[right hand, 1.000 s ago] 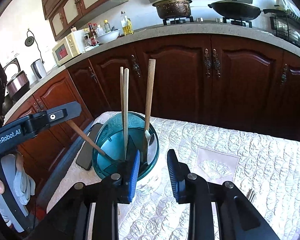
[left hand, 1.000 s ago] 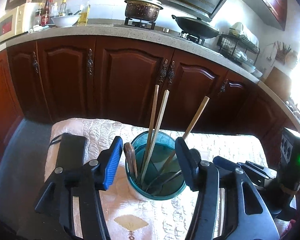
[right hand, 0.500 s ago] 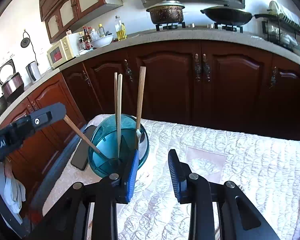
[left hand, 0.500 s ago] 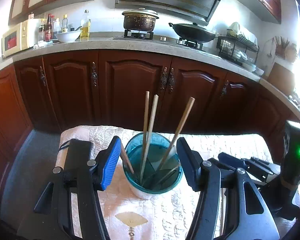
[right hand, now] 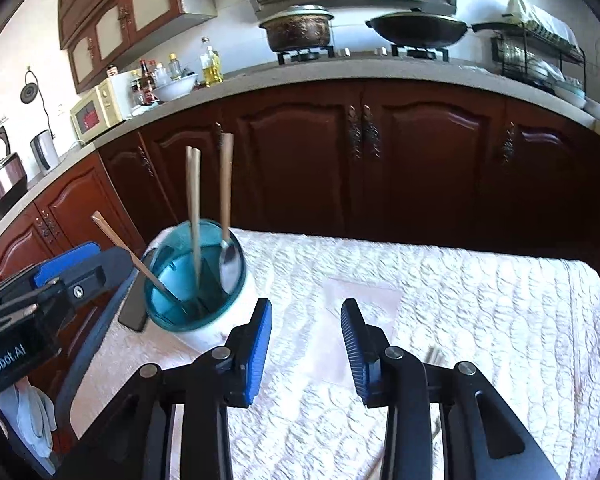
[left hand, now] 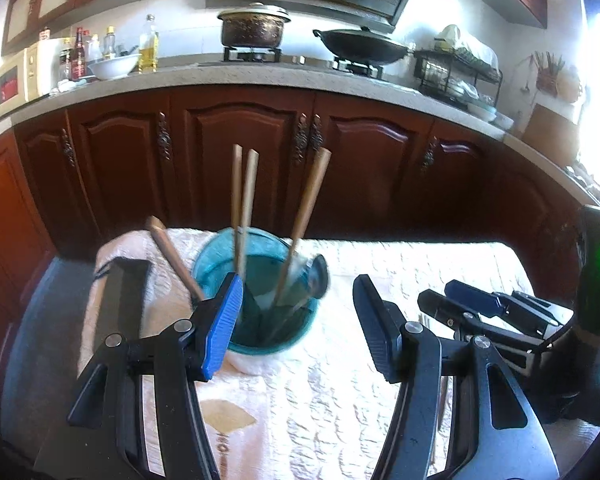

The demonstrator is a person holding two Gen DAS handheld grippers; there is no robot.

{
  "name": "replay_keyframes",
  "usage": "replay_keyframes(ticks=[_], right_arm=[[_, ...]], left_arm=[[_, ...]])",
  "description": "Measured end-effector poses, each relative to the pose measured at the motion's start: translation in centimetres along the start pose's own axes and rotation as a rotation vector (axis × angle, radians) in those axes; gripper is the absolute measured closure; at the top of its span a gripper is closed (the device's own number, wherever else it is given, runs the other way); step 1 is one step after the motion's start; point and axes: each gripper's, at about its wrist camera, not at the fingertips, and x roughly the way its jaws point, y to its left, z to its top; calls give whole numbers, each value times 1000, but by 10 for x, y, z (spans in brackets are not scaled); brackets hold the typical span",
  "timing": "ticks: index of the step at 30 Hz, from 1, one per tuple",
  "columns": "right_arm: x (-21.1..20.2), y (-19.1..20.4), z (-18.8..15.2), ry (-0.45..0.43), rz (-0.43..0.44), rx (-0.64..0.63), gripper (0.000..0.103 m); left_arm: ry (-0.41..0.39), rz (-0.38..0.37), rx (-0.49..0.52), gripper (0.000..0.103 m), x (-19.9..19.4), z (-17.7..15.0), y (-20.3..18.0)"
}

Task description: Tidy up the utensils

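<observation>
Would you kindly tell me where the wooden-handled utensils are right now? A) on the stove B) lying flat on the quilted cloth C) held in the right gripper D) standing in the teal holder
D: the wooden-handled utensils stand in the teal holder, and the right gripper is open and empty.

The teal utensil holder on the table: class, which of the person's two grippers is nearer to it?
Left. The left gripper is open with one finger's pad overlapping the teal utensil holder's rim in its own view. The right gripper, also open, sits off to the holder's right over the quilted cloth.
</observation>
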Motion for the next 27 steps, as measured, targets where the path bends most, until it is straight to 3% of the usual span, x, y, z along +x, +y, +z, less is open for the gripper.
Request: replay_keyframes(ticks=[27], right_arm=[[-13, -113, -63, 117, -172, 135, 67]], left_arm=[[191, -135, 53, 46, 63, -42, -81]])
